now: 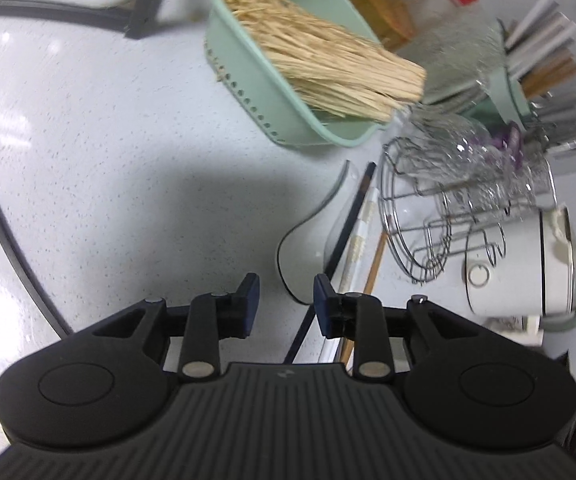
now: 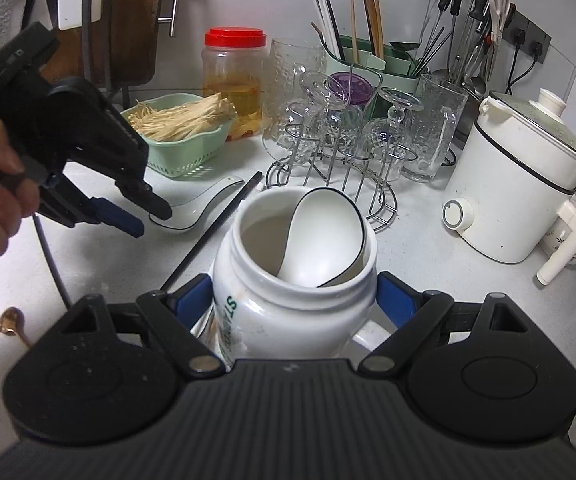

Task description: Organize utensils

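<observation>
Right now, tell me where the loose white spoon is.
In the right wrist view the white spoon lies on the counter left of centre, beside a black chopstick, in front of the green basket.

We see a jar (image 2: 293,276) on the tabletop (image 2: 415,236), right in front, between the fingers of the right gripper (image 2: 293,304). A soup spoon (image 2: 321,236) stands inside the jar. To the left of the jar lies another soup spoon (image 2: 198,208) with a chopstick (image 2: 216,226) beside it. The left gripper (image 2: 150,216) hangs over that spoon. Behind them sits a basket (image 2: 186,156) with thin sticks (image 2: 184,118) in it. A glass rack (image 2: 339,160) stands behind the jar, and a cooker (image 2: 515,192) sits on the right.
</observation>
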Tool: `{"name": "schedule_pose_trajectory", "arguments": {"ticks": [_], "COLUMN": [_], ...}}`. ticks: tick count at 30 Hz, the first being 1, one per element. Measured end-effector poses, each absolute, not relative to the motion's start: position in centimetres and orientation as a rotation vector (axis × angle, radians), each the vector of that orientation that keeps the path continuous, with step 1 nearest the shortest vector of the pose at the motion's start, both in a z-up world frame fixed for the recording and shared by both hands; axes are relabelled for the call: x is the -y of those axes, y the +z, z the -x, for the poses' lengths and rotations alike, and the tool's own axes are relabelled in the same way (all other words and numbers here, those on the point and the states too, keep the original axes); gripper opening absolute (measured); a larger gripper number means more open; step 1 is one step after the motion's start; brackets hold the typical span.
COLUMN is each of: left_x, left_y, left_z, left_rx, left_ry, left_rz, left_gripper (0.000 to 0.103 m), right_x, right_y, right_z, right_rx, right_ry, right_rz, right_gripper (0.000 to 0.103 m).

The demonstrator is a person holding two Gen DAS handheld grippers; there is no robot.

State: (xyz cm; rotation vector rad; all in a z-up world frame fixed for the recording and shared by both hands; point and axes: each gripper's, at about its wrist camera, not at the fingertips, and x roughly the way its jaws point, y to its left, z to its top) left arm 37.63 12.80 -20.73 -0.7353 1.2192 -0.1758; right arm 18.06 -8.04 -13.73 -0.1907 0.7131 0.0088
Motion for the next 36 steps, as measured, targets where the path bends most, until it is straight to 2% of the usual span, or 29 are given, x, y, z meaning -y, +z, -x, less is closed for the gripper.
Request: {"name": "schedule_pose_trajectory", "arguments": {"ticks": [12, 19, 23, 36], "left_x": [-12.3, -11.2, -10.5, -10.7], "left_y": [-21.0, -20.8, -19.7, -16.0], "left_z": [-38.9, -39.5, -39.0, -35.6], "left_rx": [-1.25, -1.259, -1.227, -1.167], "left_ry": [-0.05, -0.018, -0.041, -0.108], "left_rz": [0.731, 0.633, 0.538, 0.325], "left_gripper": [0.032, 0.008, 0.005, 0.005], "right_x": [8.1, 8.0, 8.1, 8.1], "right_y": [-13.8, -13.8, -13.8, -13.9], "right_z": [-18.0, -17.9, -17.9, -17.9], "right_rx": [-0.708, -0.704, -0.702, -0.694], "right_ry": [0.008, 0.01, 0.011, 0.025], "right_rz": [0.188, 0.189, 0.189, 0.201], "right_gripper": [0.091, 0.091, 0.091, 0.091]}}
